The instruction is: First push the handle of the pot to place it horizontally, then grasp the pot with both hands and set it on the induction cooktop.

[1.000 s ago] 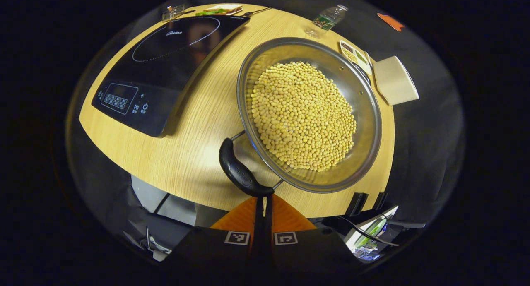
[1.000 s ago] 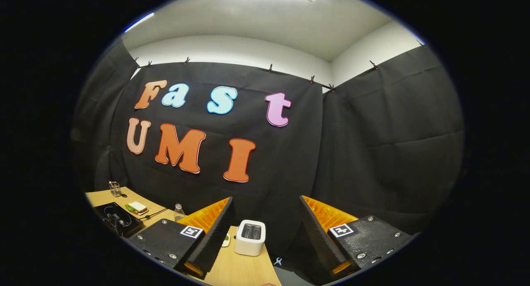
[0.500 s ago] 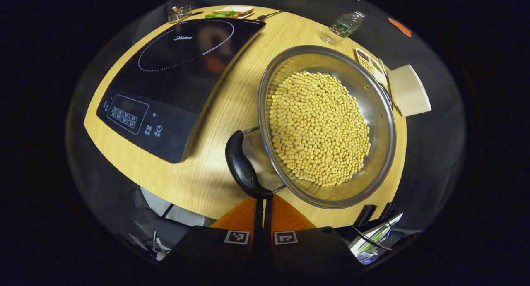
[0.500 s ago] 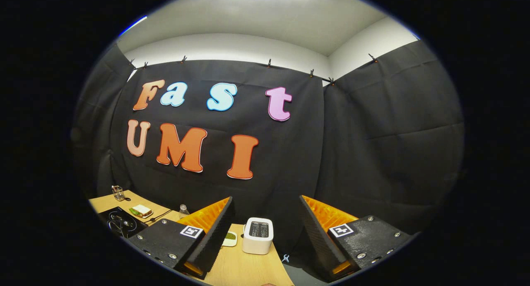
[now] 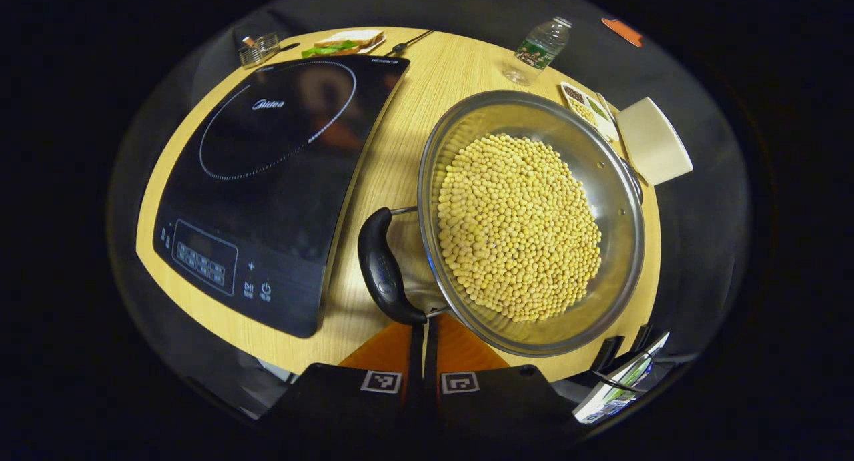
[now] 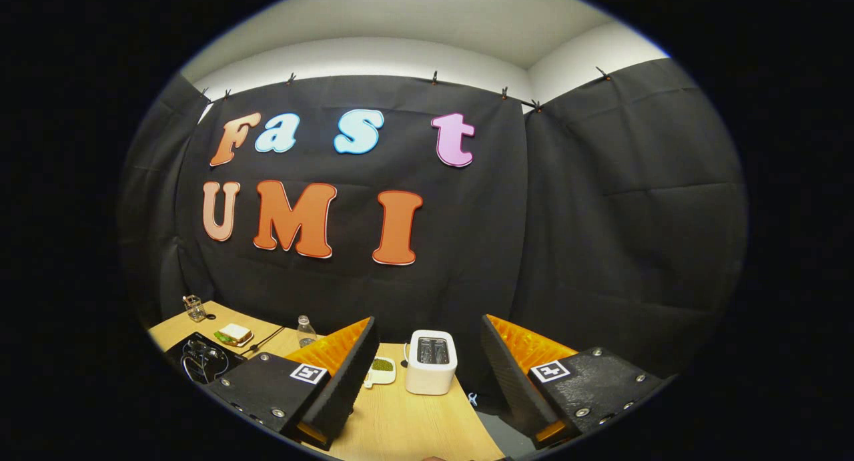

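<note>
While the table (image 5: 380, 147) is carrying the induction cooktop (image 5: 267, 181) beside it, the pot (image 5: 530, 221) of beans is sitting off the glass. Its black handle (image 5: 383, 267) is touching the left gripper (image 5: 420, 337), fingers pressed together, likely for nudging. The right gripper (image 6: 427, 374) is gaping wide, holding nothing, aimed toward a toaster (image 6: 431, 361).

On my table (image 5: 393, 107) I see the cooktop (image 5: 267, 181) toward the left edge, the pot (image 5: 530, 221) beside it on the right, a bottle (image 5: 537, 44) and toaster (image 5: 652, 141) along the far-right edge.
</note>
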A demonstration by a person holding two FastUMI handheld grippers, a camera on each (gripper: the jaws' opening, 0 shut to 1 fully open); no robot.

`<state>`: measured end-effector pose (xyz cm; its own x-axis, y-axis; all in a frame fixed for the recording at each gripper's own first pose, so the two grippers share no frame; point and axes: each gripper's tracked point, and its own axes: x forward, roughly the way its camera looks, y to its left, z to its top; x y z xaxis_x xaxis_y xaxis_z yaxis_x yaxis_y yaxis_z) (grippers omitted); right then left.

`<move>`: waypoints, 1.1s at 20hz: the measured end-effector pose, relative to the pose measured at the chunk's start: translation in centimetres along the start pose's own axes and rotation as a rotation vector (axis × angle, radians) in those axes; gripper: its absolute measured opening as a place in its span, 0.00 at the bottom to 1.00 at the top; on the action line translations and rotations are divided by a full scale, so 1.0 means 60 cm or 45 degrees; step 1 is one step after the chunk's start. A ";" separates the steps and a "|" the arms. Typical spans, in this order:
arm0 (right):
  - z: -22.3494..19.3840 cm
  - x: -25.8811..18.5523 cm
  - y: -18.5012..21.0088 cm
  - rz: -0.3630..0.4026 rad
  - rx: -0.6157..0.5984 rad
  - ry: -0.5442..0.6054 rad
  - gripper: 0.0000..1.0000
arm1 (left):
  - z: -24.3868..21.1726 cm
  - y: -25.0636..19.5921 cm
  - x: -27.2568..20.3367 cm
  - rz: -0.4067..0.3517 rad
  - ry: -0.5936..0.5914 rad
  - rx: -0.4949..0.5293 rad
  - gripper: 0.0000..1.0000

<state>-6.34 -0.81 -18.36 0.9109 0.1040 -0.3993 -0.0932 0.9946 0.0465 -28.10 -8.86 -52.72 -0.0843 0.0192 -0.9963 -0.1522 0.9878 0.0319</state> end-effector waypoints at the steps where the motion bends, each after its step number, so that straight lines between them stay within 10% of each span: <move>1: -0.005 0.001 0.007 0.002 -0.006 0.013 0.95 | 0.012 0.002 0.001 0.003 -0.014 0.017 0.08; 22: -0.246 0.036 0.248 0.265 0.004 0.586 0.96 | 0.161 0.040 0.015 -0.045 -0.280 0.324 0.08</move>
<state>-11.69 14.28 -32.05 0.6011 0.2925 -0.7437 -0.2522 0.9525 0.1708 -19.02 -5.00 -54.29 0.1355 -0.0102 -0.9907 0.1021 0.9948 0.0037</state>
